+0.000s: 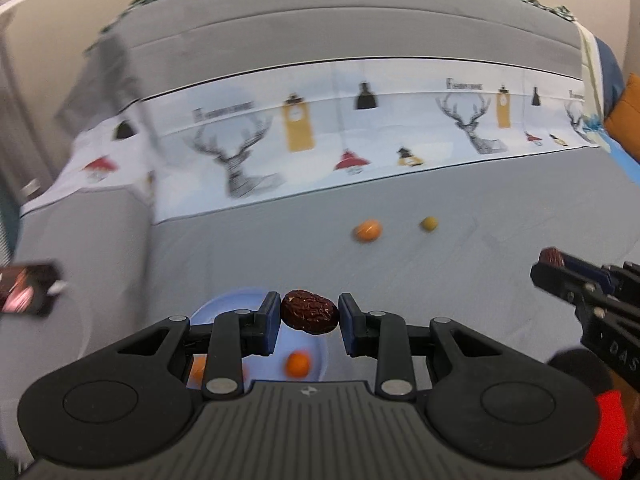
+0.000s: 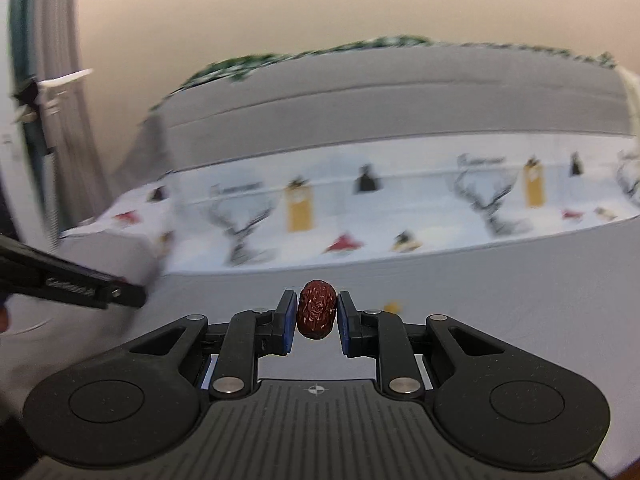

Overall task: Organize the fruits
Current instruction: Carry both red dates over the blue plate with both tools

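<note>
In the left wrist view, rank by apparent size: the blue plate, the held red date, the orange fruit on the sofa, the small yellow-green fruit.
1. blue plate
2. red date, enlarged by nearness
3. orange fruit
4. yellow-green fruit

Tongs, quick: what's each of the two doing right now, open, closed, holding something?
Left tongs: closed on a wrinkled red date.
Right tongs: closed on another red date.

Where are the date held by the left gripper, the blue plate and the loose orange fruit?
left date [image 1: 309, 312], left wrist view, wrinkled middle.
blue plate [image 1: 224, 304], left wrist view, far rim.
loose orange fruit [image 1: 367, 231], left wrist view, centre.
</note>
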The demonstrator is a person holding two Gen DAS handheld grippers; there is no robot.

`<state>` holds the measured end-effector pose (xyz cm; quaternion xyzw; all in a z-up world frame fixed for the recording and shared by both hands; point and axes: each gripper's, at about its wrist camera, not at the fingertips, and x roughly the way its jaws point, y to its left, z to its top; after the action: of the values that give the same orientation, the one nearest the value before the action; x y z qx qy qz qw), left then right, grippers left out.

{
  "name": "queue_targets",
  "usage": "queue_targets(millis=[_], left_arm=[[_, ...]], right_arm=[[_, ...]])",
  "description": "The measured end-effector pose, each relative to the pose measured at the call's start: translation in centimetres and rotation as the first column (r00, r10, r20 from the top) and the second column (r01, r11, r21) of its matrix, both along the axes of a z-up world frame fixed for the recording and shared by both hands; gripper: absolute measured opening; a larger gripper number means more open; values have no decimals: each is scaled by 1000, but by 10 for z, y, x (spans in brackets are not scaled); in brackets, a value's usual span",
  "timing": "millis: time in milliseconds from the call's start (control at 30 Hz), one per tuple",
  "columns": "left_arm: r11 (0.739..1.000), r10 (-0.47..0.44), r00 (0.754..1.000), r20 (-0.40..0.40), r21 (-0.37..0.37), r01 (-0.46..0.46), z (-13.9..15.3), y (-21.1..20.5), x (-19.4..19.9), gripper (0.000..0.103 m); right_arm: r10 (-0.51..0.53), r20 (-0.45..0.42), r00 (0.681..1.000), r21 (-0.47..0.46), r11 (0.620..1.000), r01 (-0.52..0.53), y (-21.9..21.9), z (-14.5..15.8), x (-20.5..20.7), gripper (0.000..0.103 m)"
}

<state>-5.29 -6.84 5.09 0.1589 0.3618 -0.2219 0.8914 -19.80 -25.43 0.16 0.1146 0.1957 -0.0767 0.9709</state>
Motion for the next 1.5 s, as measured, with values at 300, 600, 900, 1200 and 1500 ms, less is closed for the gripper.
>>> queue_targets(millis=[300, 600, 900, 1200, 1500], left_arm=[[996, 85, 996, -23, 6, -84, -13, 76, -50, 34], [996, 85, 996, -11, -26, -85, -17, 98, -71, 34], [996, 80, 997, -10, -49, -80, -17, 97, -72, 34], [994, 97, 995, -36, -47, -99, -21, 101, -63, 34], [993, 106, 993, -49, -54, -109, -25, 101, -55, 34]], right_arm=[[173, -95, 980, -16, 984, -176, 95, -5, -29, 23], [198, -105, 975, -76, 976, -206, 122, 7, -36, 23], [192, -119, 974, -98, 974, -204, 126, 7, -34, 23], [207, -146, 967, -95, 970, -222, 131, 2, -27, 23], [214, -175, 961, -99, 967, -234, 131, 0, -19, 23]])
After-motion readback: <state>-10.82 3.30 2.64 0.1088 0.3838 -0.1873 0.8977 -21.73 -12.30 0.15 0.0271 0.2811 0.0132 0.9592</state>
